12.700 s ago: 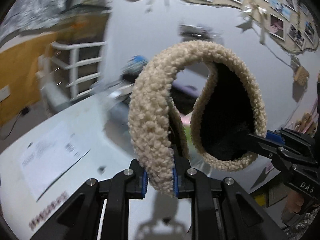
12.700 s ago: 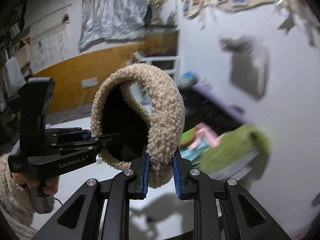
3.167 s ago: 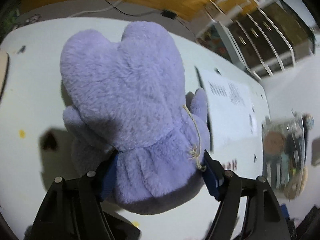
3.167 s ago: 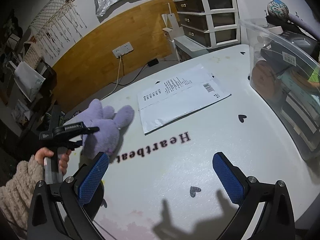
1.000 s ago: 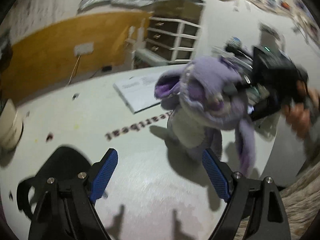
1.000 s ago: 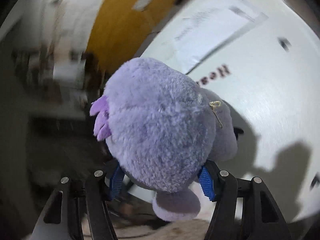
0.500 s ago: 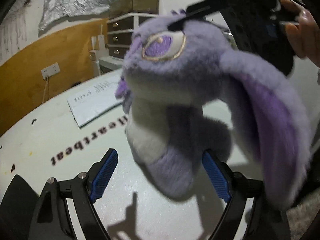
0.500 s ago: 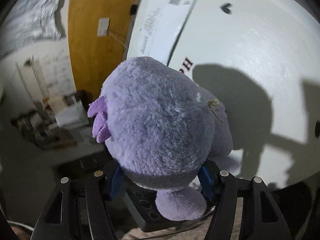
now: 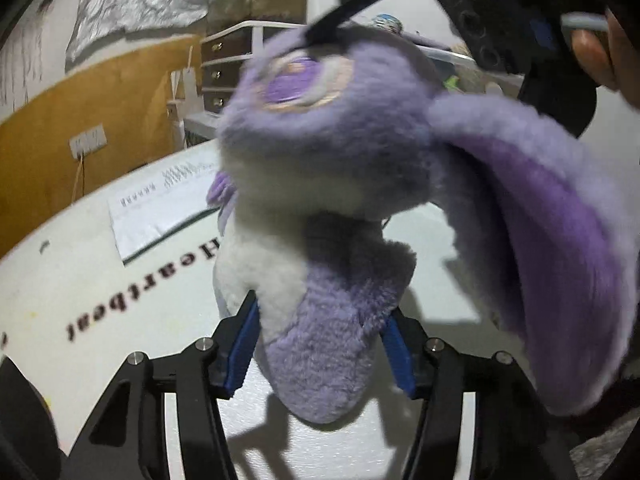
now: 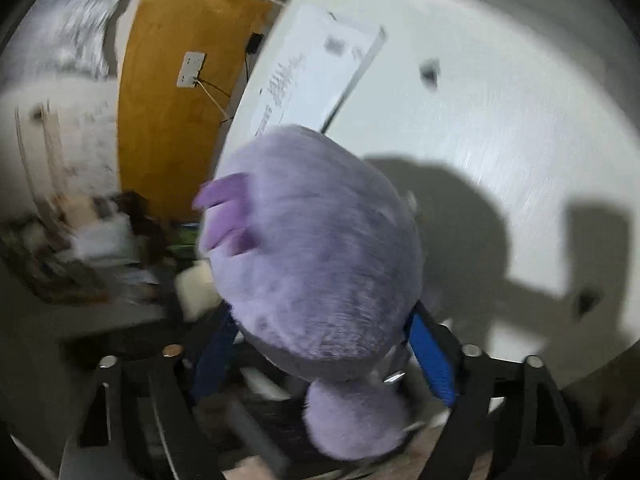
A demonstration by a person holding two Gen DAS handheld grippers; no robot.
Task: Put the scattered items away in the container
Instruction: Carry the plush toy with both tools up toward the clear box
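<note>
Your left hand-held gripper [image 9: 320,344] has just closed on the purple plush toy [image 9: 340,184]; your right hand-held gripper [image 10: 320,344] has just been opening around its head. The toy is above the counter [image 9: 80,280], not yet in the container.

We see dim room light with hard shadows falling across the white table [image 10: 500,128], a motion-smeared purple plush toy [image 9: 332,128] above it, and fisheye bending that darkens both views' edges around that table.
</note>
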